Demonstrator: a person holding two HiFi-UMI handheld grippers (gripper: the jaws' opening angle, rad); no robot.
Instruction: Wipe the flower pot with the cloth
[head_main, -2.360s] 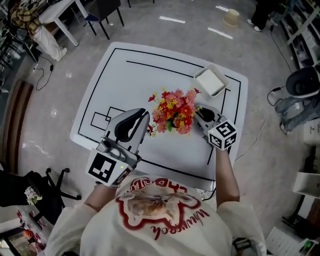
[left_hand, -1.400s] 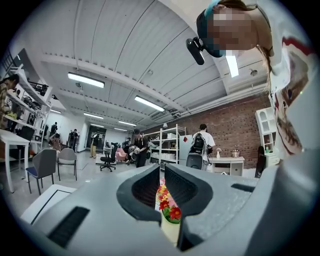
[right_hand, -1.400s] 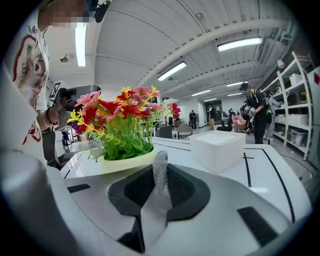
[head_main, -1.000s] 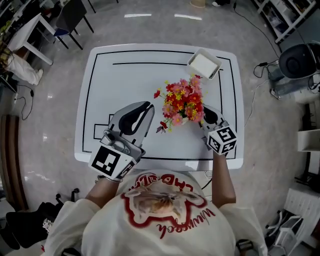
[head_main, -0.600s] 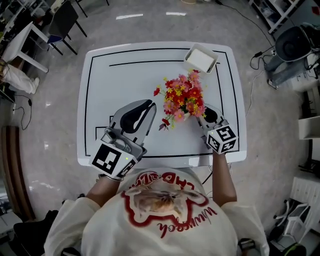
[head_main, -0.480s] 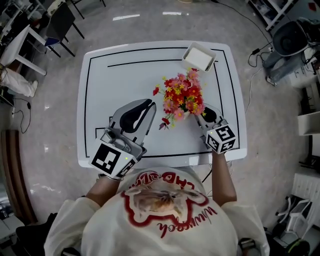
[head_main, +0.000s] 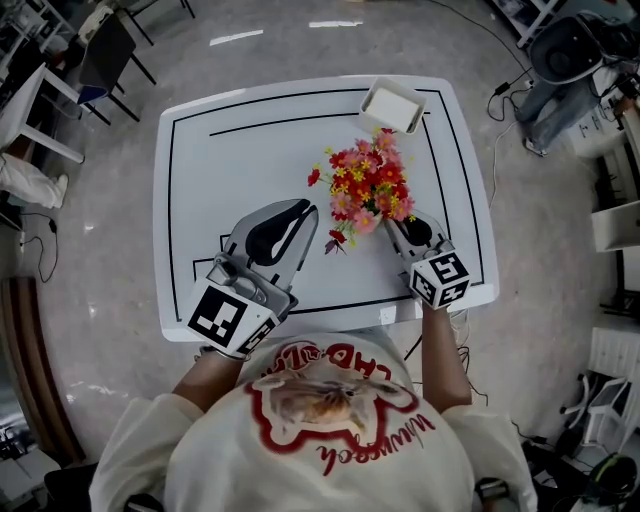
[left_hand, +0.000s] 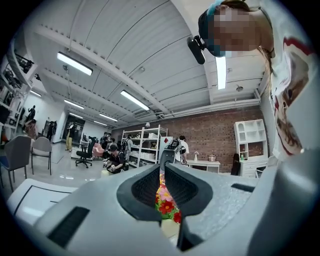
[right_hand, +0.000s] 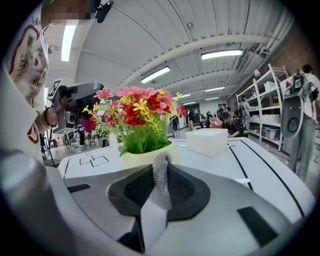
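Observation:
A bunch of red, pink and yellow flowers (head_main: 365, 185) hides its pot in the head view. In the right gripper view the pale cream flower pot (right_hand: 145, 157) stands just past my jaws. My right gripper (head_main: 390, 222) is at the pot's right side, shut on a grey knitted cloth (right_hand: 160, 175) that sticks up between the fingertips, close to the pot. My left gripper (head_main: 308, 208) is shut with nothing held, a short way left of the flowers. Its own view shows the flowers (left_hand: 165, 200) through the slit between the jaws.
The white table (head_main: 220, 150) carries black outline markings. A white rectangular tray (head_main: 392, 105) sits at its far edge, just behind the flowers. Chairs, cables and shelving stand on the floor around the table.
The head camera has swung, so the table looks turned in the picture. My right gripper has shifted a little beside the pot with the cloth. The left gripper has kept its place.

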